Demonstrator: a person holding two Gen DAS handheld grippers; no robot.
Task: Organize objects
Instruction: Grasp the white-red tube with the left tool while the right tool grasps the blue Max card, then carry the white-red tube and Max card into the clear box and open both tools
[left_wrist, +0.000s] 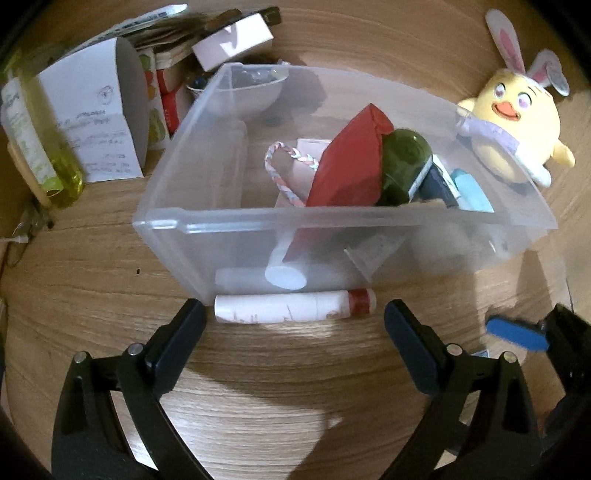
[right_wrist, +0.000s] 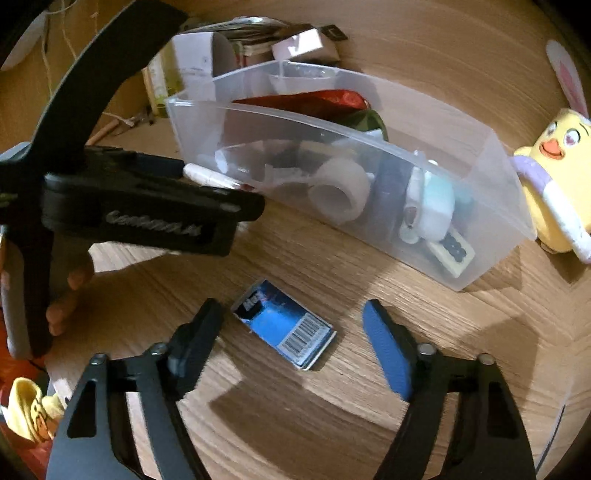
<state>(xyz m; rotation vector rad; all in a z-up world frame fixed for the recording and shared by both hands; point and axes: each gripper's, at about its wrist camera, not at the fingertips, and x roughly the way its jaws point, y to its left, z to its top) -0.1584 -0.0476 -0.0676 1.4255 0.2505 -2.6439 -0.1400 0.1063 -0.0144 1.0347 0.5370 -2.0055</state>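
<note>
Most things already sit in my clear bin (left_wrist: 229, 236). My left gripper (left_wrist: 295, 317) is apart around the white tube (left_wrist: 291, 305) beside it; my right gripper (right_wrist: 291, 325) is apart around the blue box (right_wrist: 286, 328)

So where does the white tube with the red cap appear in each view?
Left wrist: white tube lies at lower centre, against the clear bin's near wall.
Right wrist: tube at centre left, mostly hidden behind the left gripper.
Shared landmark: yellow plush chick.

Black gripper (right_wrist: 291, 332) frames, silver screws (one blue pad (right_wrist: 388, 350)).
</note>
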